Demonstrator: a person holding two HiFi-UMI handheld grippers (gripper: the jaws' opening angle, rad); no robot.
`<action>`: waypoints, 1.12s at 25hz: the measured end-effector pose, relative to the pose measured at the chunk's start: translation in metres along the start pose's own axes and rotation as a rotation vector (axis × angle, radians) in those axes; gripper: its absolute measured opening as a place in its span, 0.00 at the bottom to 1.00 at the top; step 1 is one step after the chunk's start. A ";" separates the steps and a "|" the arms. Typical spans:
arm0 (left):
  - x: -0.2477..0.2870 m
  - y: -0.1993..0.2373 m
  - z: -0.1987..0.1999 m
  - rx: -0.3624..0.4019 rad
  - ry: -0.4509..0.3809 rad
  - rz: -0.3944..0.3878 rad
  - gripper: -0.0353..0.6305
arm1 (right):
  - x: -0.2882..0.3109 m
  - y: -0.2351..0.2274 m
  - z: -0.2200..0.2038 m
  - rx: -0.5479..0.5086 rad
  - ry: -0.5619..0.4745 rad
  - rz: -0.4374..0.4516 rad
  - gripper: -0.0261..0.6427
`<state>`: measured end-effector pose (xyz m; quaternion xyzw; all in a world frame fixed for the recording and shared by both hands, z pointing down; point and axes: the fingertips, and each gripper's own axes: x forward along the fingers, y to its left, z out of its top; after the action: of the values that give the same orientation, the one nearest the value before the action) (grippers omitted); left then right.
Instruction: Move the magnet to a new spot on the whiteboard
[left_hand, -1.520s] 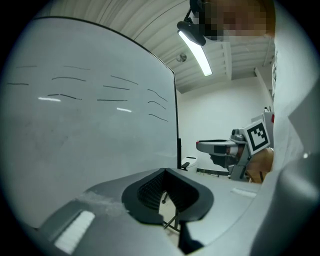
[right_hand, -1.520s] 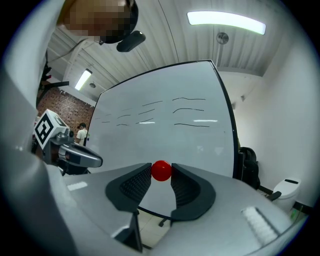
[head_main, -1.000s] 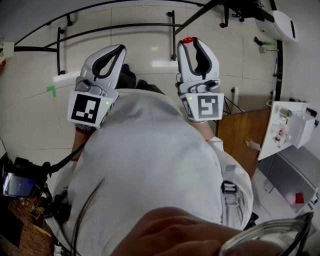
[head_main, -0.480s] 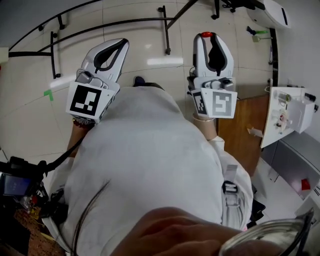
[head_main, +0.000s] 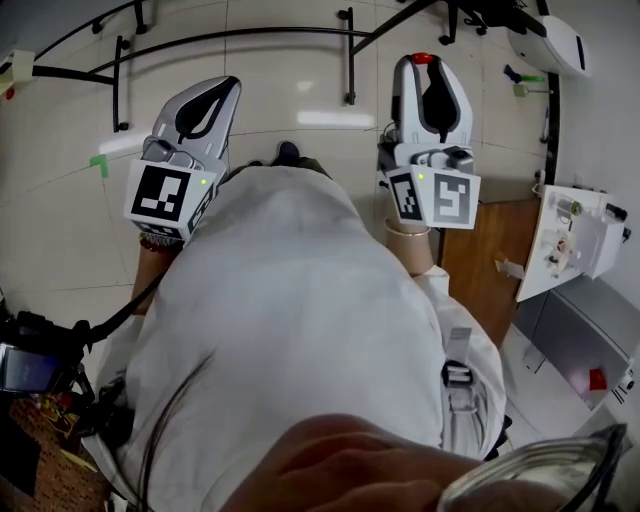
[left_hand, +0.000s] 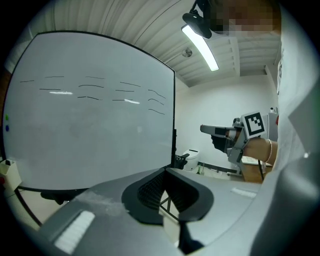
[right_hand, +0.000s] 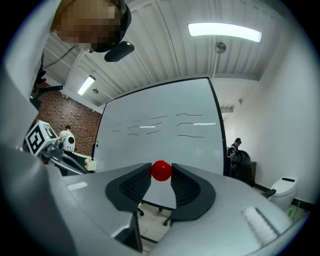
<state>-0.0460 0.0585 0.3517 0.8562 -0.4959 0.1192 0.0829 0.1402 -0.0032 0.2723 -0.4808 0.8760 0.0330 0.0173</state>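
A round red magnet (right_hand: 161, 170) sits pinched between the dark pads of my right gripper (right_hand: 161, 173), which is shut on it. In the head view the red magnet (head_main: 422, 58) shows at the tip of the right gripper (head_main: 424, 64), held out level over the tiled floor. The whiteboard (right_hand: 160, 135) stands ahead, upright, with a few thin black lines near its top. My left gripper (left_hand: 167, 170) has its jaw tips together and holds nothing. It points at the whiteboard (left_hand: 90, 130) from the left side. The left gripper (head_main: 232, 86) is in front of my chest.
The whiteboard stand's black legs (head_main: 230, 38) run across the tiled floor ahead. A wooden desk (head_main: 485, 270) and white equipment (head_main: 575, 235) stand at the right. A green tape mark (head_main: 100, 162) lies on the floor at left. A person (right_hand: 235, 146) stands behind the board's right edge.
In the head view the right gripper has moved up and to the right with the magnet still in it. The left gripper has shifted a little to the left.
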 end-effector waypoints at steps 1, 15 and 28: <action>-0.011 0.005 0.002 -0.002 -0.005 0.006 0.06 | 0.001 0.010 0.008 -0.001 -0.006 0.006 0.22; -0.071 0.052 -0.009 -0.041 -0.088 0.046 0.06 | -0.003 0.090 -0.010 0.094 0.051 0.002 0.22; 0.070 0.076 0.032 -0.042 -0.127 -0.071 0.06 | 0.106 -0.005 -0.017 0.030 -0.016 -0.012 0.22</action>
<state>-0.0747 -0.0459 0.3433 0.8771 -0.4718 0.0513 0.0733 0.0871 -0.0962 0.2829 -0.4855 0.8734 0.0237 0.0315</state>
